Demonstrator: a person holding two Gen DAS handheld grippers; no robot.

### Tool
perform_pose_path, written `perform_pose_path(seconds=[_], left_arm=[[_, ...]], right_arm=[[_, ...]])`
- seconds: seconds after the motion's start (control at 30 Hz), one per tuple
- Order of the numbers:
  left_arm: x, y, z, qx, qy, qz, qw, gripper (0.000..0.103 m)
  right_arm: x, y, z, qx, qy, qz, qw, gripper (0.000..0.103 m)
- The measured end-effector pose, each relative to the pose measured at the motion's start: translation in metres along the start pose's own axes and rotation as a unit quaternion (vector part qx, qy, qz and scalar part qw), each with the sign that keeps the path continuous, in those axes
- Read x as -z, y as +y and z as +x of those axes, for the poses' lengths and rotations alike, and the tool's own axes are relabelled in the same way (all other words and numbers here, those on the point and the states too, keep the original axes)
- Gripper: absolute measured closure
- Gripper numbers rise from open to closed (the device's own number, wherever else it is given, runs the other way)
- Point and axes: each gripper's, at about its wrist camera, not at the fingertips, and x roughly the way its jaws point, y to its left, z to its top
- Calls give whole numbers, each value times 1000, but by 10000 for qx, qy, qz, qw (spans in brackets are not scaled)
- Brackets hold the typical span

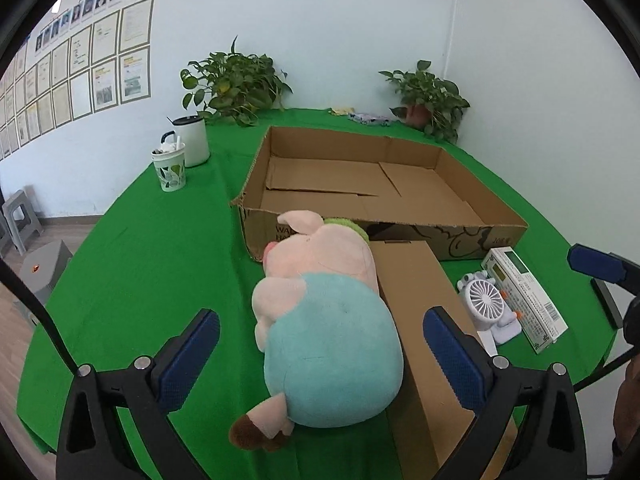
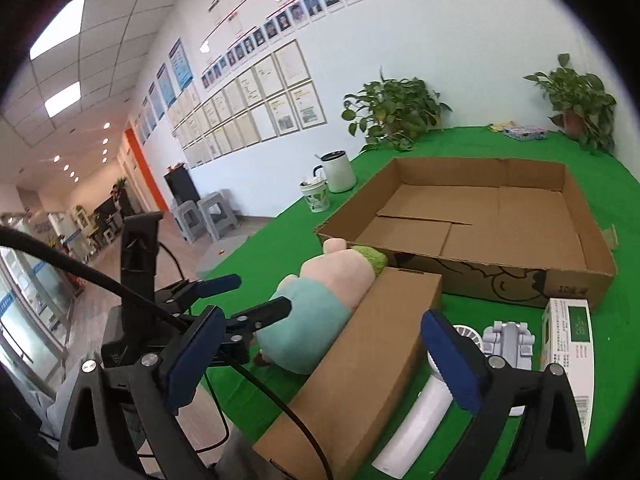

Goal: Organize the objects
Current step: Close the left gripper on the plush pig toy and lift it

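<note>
A table covered in a green cloth (image 1: 152, 256) carries a wide, shallow cardboard tray (image 1: 360, 184) near its middle, open at the top with only loose flaps on its floor. Against the tray's near wall lies a plush pig (image 1: 324, 320) in a teal shirt, on its side with its head touching the tray wall and its brown-tipped foot toward the near edge of the table. Just beside the pig, on its right and touching it, lies a long closed cardboard box (image 1: 424, 320) that runs from the tray wall back to the near edge. Right of that box sit a small white handheld fan (image 1: 486, 300) and, beside it, a white and green carton (image 1: 524, 292), both near the table's right edge. The left gripper (image 1: 320, 344) hovers over the pig with its blue-padded fingers spread wide on either side of the body, touching nothing. The right gripper (image 2: 320, 352) is also spread wide, above the long box and the fan's white handle, holding nothing. At the table's left edge stand a white mug (image 1: 194, 140) and a leaf-patterned cup (image 1: 170, 170); two potted plants (image 1: 236, 84) occupy the far corners.
</note>
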Motion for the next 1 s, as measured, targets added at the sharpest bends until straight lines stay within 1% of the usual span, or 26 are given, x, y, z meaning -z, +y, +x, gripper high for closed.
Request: perform_pose_path(seconds=[0.13, 0.2, 0.23, 0.33, 0.43, 0.5, 0.53, 0.57, 0.63, 0.73, 0.77, 0.83, 0.9, 1.0], left_arm=[[10, -1, 22, 36, 229, 91, 9997, 1], [15, -2, 30, 43, 284, 201, 9994, 1], [19, -2, 33, 64, 285, 225, 9993, 1], [25, 3, 35, 139, 280, 206, 9993, 2], [26, 7, 29, 207, 181, 207, 9994, 2], [26, 12, 23, 256, 118, 165, 9995, 3], [26, 16, 20, 279, 80, 106, 9995, 3], [26, 21, 17, 286, 66, 44, 9996, 3], [27, 30, 13, 298, 39, -90, 9995, 3], [28, 40, 9, 297, 32, -235, 9993, 3], [29, 41, 9, 183, 72, -190, 9996, 8], [31, 41, 7, 292, 62, -155, 9994, 8], [31, 41, 6, 289, 62, -184, 9994, 8], [33, 44, 6, 363, 88, -241, 9990, 8]], right_arm=[[0, 20, 17, 252, 382, -764, 9960, 4], [-1, 29, 20, 190, 435, -1033, 9935, 4], [-2, 34, 20, 90, 431, -1128, 9926, 4], [-9, 43, 19, -440, 543, -1207, 9902, 4], [-17, 57, 13, -1251, 739, -1100, 9833, 4], [-19, 65, 4, -1887, 676, -1021, 9744, 4], [-18, 69, 1, -2089, 632, -993, 9708, 4], [-17, 68, 3, -2130, 641, -973, 9701, 4], [-11, 58, 21, -1868, 844, -854, 9750, 4], [0, 28, 58, -1037, 1296, -507, 9848, 4], [4, 17, 69, -730, 1412, -458, 9862, 4], [6, 0, 80, -378, 1427, -396, 9882, 4], [5, -9, 87, 177, 1422, -510, 9884, 4], [2, -5, 84, 482, 1290, -809, 9872, 4]])
